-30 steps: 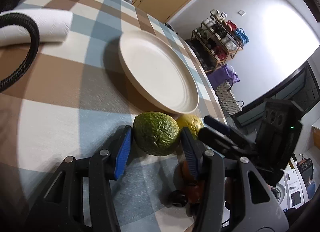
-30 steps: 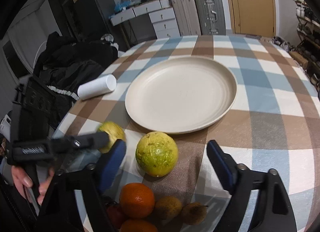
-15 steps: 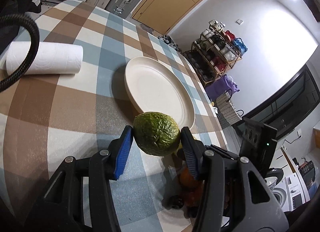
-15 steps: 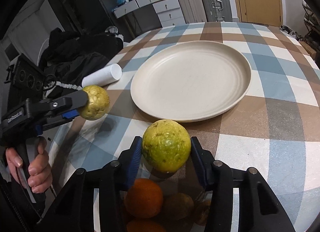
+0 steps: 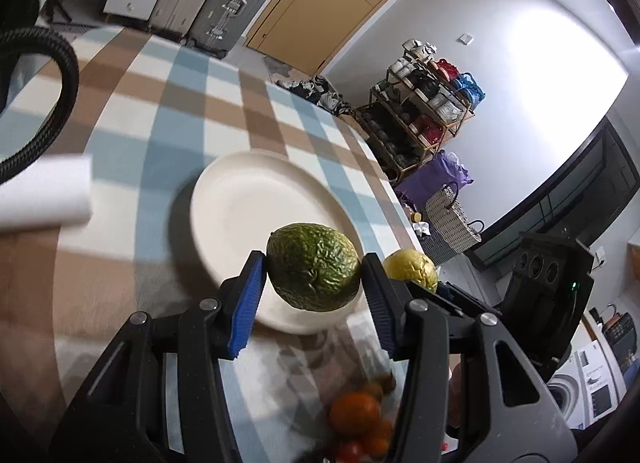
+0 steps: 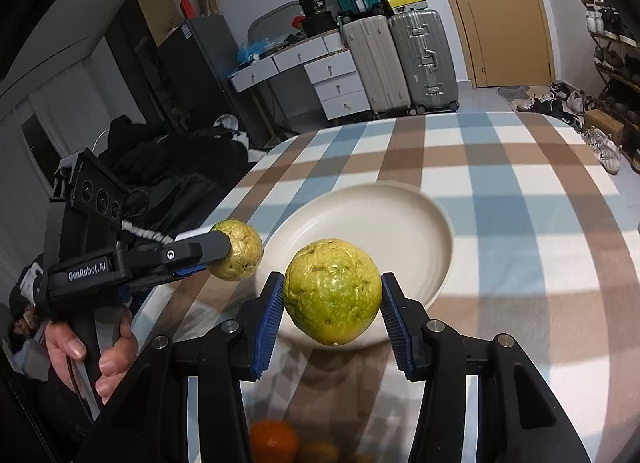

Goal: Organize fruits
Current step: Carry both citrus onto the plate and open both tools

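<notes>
So two fruits are up in the air; the dark green wrinkly fruit (image 5: pixel 314 272) sits clamped between the blue fingers (image 5: pixel 247 303) of the left gripper (image 5: pixel 313 295), and the yellow-green fruit (image 6: pixel 333 297) is squeezed the same way in the right gripper (image 6: pixel 332 321); both are clear of the surface (image 6: pixel 540 247), hanging over the near edge of the plate (image 6: pixel 380 223).

From the right wrist view you can see the left gripper (image 6: pixel 224 253) from the side with its fruit (image 6: pixel 237 249) at the tip, off to the left of the plate rim, and a hand (image 6: pixel 86 347) wrapped round its handle; from the left wrist view the other fruit (image 5: pixel 410 266) peeks out just past the right finger, with the right gripper's body behind it.

The plate has nothing on it; it's cream coloured, sitting on a blue, brown and white checked cloth.

Down at the bottom edge there's the rest of the pile on the surface, blurry; an orange (image 6: pixel 274 441) plus a couple of smaller brownish ones beside it, and in the left view some small red ones (image 5: pixel 350 451) too.

A white roll (image 5: pixel 44 193) lies left of the plate, well apart from it; a black hose (image 5: pixel 60 103) loops in front of it.
</notes>
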`<state>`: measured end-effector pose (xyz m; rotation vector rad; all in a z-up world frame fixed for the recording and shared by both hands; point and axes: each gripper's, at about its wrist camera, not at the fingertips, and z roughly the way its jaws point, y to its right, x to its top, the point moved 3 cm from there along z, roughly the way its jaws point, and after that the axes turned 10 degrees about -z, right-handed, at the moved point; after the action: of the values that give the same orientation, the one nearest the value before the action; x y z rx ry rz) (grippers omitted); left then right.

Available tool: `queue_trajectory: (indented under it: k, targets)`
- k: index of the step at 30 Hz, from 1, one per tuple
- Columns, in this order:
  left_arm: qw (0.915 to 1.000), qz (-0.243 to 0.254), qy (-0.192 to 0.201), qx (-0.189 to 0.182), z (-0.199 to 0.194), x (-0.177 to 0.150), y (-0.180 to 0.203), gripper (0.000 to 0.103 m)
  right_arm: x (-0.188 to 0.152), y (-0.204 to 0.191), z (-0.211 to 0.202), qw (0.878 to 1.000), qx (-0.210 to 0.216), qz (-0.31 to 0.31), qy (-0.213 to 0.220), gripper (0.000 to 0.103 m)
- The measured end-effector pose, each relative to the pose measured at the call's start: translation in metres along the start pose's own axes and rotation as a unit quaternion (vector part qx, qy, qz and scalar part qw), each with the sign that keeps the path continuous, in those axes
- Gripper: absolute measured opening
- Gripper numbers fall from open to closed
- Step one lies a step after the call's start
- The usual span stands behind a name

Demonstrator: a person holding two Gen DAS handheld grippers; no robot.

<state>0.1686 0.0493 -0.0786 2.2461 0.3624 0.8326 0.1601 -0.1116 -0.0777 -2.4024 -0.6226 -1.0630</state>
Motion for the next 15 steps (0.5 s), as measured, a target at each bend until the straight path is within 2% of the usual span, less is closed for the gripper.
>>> queue_trajectory:
  k: [8,15]
  targets:
    - [0.9999,0.007,-0.004,0.01,0.046,0.045,0.011,0.046,0.043,0.04,0.042,1.0,0.016,0.017,-0.018,0.049]
    - [0.9989,0.003,-0.023,0.04,0.092,0.068,-0.008,0.046,0.053,0.053,0.095,0.998,0.0,-0.013,-0.055,0.049]
